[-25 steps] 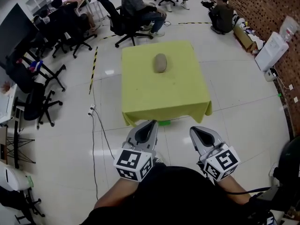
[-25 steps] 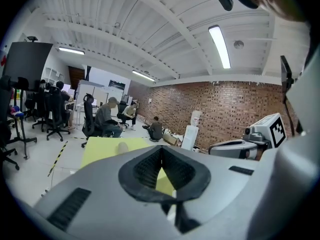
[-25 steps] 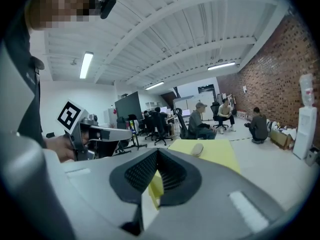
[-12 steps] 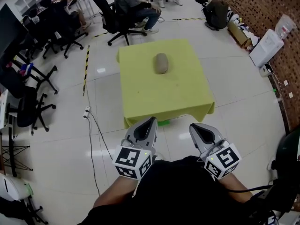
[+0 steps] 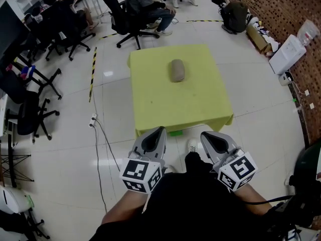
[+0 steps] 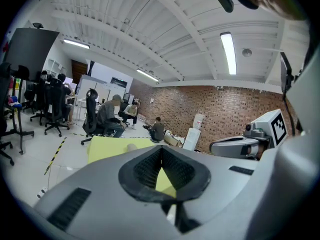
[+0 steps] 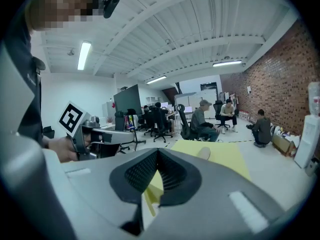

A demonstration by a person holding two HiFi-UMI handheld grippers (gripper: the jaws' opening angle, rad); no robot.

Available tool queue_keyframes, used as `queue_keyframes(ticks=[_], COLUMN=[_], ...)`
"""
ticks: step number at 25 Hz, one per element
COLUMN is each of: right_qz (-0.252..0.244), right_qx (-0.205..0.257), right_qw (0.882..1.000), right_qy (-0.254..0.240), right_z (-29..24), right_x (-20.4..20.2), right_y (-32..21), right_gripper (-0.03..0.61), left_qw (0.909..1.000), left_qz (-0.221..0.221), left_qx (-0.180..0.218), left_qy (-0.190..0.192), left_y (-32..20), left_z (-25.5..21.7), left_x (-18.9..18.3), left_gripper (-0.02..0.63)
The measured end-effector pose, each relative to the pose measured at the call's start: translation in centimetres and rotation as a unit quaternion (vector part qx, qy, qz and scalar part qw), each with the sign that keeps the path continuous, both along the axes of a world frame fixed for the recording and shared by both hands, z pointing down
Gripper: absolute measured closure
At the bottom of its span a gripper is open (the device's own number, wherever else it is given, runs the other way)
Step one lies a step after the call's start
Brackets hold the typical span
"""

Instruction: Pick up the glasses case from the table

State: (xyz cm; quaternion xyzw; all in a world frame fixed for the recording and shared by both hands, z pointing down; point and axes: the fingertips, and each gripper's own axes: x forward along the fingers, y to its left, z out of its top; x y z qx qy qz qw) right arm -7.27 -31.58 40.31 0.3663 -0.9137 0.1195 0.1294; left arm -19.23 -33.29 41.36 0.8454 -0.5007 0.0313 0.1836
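Observation:
A grey-brown oval glasses case (image 5: 176, 70) lies on the far half of a square table under a yellow-green cloth (image 5: 165, 109). Both grippers are held side by side short of the table's near edge, far from the case. My left gripper (image 5: 161, 130) is shut and holds nothing; in its own view its pads meet (image 6: 161, 149), and the case (image 6: 131, 146) shows small beyond them. My right gripper (image 5: 202, 134) is likewise shut and empty (image 7: 158, 151), with the case (image 7: 203, 154) ahead on the cloth (image 7: 227, 159).
Several office chairs (image 5: 30, 109) stand at the left, and seated people (image 5: 143, 4) are beyond the table. A cable and power strip (image 5: 93, 120) lie on the tiled floor at the left. A white water dispenser (image 5: 286, 56) and boxes stand along the brick wall at the right.
Both grippers and the view have advanced toward the table, whose near edge now lies just past the jaw tips. A shoe has come into sight between the grippers. The jaws stay shut.

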Motion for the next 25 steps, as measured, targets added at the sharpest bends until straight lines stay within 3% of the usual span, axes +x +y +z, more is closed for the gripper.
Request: queue_keyframes(ticks=[12, 25], right_qz=[-0.078, -0.099], right_qx=[0.006, -0.002], right_qw=[0.997, 0.993], right_qy=[-0.023, -0.062], right_z=[0.1, 0.7], right_x=[-3.4, 1.4], right_y=[-7.6, -20.7], right_gripper=[0.575, 0.575], left_qw=[0.9973, 0.9939], left_qz=[-0.068, -0.092], left_qx=[-0.007, -0.008], left_qy=[-0.024, -0.061], left_y=[-5.5, -17.2], left_z=[0.2, 0.4], left_x=[-2.7, 2.5], left_gripper=[0.606, 0.606])
